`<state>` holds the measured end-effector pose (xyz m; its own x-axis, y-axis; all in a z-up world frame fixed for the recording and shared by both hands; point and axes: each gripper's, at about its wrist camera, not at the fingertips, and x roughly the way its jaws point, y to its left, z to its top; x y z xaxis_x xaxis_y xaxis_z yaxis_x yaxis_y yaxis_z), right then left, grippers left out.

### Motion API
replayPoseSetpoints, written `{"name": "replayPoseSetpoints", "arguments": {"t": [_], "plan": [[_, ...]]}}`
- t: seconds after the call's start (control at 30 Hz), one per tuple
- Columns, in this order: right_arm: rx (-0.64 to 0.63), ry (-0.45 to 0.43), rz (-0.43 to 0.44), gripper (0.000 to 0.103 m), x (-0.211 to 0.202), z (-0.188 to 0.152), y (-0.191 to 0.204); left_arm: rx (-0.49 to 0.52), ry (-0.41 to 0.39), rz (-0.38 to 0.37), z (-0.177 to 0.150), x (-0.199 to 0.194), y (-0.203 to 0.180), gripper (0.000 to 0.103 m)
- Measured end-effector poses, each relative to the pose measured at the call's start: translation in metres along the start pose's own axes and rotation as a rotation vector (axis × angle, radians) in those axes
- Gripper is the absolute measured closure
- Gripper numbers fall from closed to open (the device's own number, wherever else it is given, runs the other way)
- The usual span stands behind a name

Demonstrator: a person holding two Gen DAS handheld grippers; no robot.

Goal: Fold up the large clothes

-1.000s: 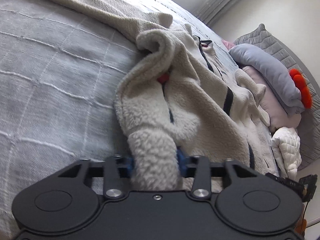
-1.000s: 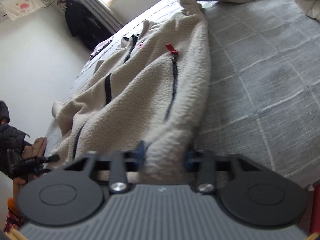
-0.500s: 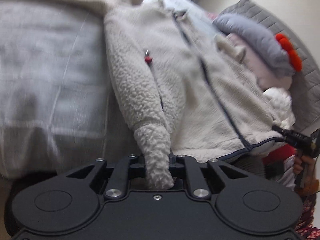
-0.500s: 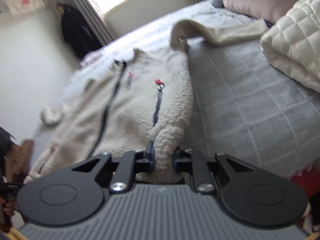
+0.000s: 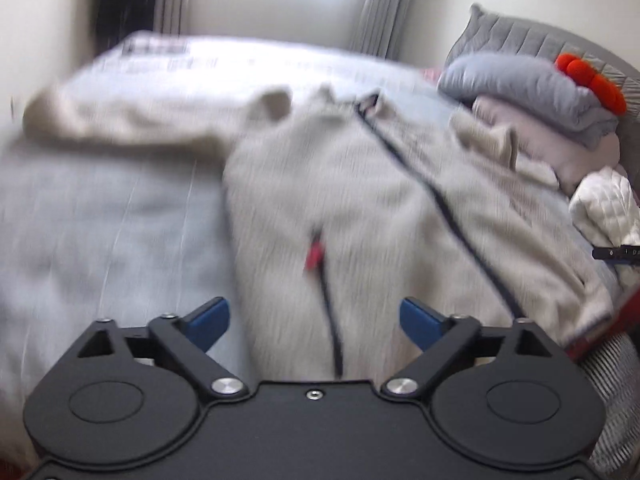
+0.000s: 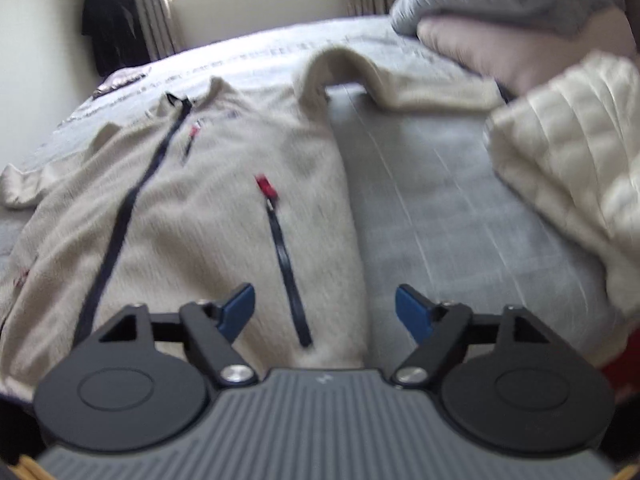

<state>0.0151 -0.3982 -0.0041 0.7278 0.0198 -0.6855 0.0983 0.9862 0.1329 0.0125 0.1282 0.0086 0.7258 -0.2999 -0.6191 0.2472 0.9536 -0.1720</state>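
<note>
A cream fleece jacket (image 5: 360, 208) with dark zippers and red zipper pulls lies spread front-up on the grey bed, sleeves out to the sides. It also shows in the right wrist view (image 6: 208, 208). My left gripper (image 5: 314, 318) is open and empty, just above the jacket's hem at its left pocket. My right gripper (image 6: 325, 312) is open and empty, above the hem at the jacket's right pocket zipper (image 6: 286, 264). Both views are blurred by motion.
A grey quilted bedspread (image 6: 432, 216) covers the bed. A folded white quilted item (image 6: 572, 152) and a stack of grey and pink bedding (image 5: 532, 92) with a red-orange object lie at the right by the headboard. A window is at the far wall.
Both grippers were shut on the jacket's hem, pulling it flat toward me. Now both have opened and let go, and the jacket lies spread out on the bed.
</note>
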Motion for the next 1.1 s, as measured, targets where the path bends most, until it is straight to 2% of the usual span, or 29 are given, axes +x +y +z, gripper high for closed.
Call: {"name": "replayPoseSetpoints", "arguments": {"t": [0.07,0.17,0.3,0.33,0.4,0.47,0.5,0.6,0.67,0.73,0.8,0.87,0.93,1.1], "plan": [[-0.038,-0.044,0.02,0.015,0.016,0.017,0.019,0.034,-0.037,-0.003,0.016,0.028,-0.015,0.006],[-0.067,-0.091,0.078,0.013,0.056,0.036,0.051,0.066,-0.091,-0.021,0.033,0.072,-0.038,0.006],[-0.06,-0.131,0.149,0.013,0.114,0.042,0.072,0.095,-0.152,-0.031,0.036,0.133,-0.048,0.006],[-0.053,-0.132,0.143,0.013,0.128,0.04,0.072,0.089,-0.141,-0.024,0.032,0.143,-0.045,0.006],[-0.045,-0.106,0.108,0.013,0.152,0.03,0.065,0.048,-0.065,-0.03,0.021,0.159,-0.03,0.006],[-0.031,-0.126,0.124,0.013,0.154,0.02,0.052,0.01,-0.068,-0.08,0.018,0.149,-0.018,0.006],[-0.014,-0.116,0.125,0.013,0.147,0.019,0.046,0.026,-0.047,-0.08,0.017,0.144,-0.017,0.006],[-0.115,-0.051,0.052,0.013,0.135,0.012,0.05,0.13,-0.004,-0.024,0.004,0.129,-0.024,0.006],[-0.124,-0.021,0.01,0.009,0.126,0.011,0.053,0.152,0.042,-0.002,0.007,0.121,-0.029,0.006],[-0.094,0.003,-0.005,0.004,0.121,0.018,0.058,0.109,0.079,-0.013,0.018,0.114,-0.024,0.006],[-0.06,-0.014,0.021,0.004,0.118,0.027,0.064,0.035,0.065,-0.013,0.032,0.106,-0.009,0.006],[-0.058,-0.016,0.039,0.004,0.12,0.035,0.075,-0.02,0.031,0.033,0.049,0.1,0.011,0.005],[-0.081,-0.035,0.047,0.003,0.124,0.043,0.088,-0.054,-0.006,0.112,0.067,0.097,0.037,0.005],[-0.104,-0.053,0.034,0.003,0.145,0.055,0.111,-0.177,-0.055,0.3,0.102,0.103,0.123,0.005]]}}
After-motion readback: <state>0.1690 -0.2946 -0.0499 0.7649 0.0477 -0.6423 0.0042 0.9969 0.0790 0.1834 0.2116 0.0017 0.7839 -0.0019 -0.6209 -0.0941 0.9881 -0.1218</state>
